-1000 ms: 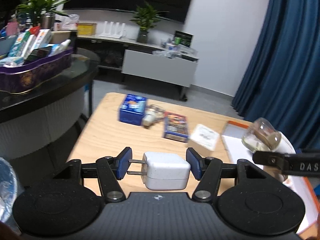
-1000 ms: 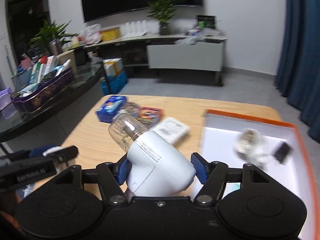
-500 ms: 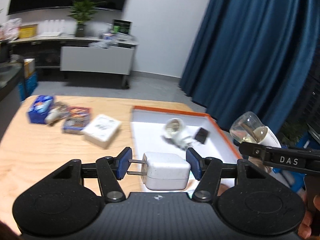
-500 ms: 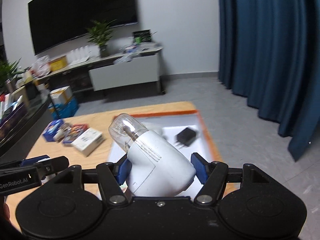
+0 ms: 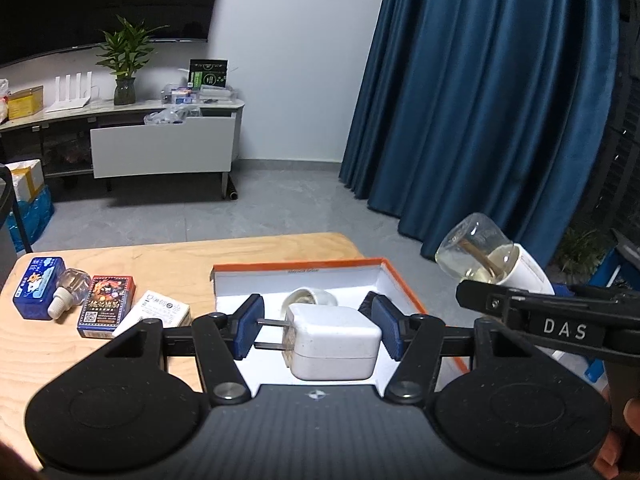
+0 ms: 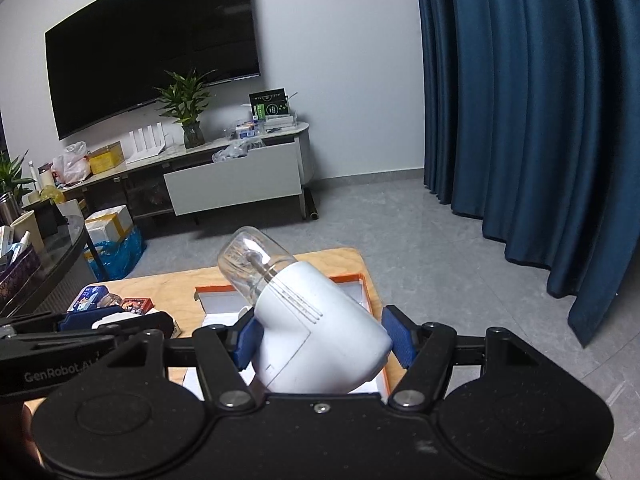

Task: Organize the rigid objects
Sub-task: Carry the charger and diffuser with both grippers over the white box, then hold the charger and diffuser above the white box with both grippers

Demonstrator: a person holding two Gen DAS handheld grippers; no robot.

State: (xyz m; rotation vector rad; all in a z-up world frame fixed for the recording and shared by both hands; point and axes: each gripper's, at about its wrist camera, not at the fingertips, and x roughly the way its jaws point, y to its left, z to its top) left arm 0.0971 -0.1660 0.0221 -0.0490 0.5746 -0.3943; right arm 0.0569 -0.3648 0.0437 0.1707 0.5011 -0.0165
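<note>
Lying far left on the wooden table: a blue box, then a small clear bottle touching it, a dark card box, a white carton. Right of these sits a shallow white box with orange rim; a white round item rests inside, partly hidden.

Left gripper, near centre: jaws closed on a white charger, prongs against the left pad, held above the box's near part.

Right gripper, just right of the left one: jaws clamped on a white plug-in device with a clear bottle end pointing up and far-left, over the box's right side. Blue curtain far right.
</note>
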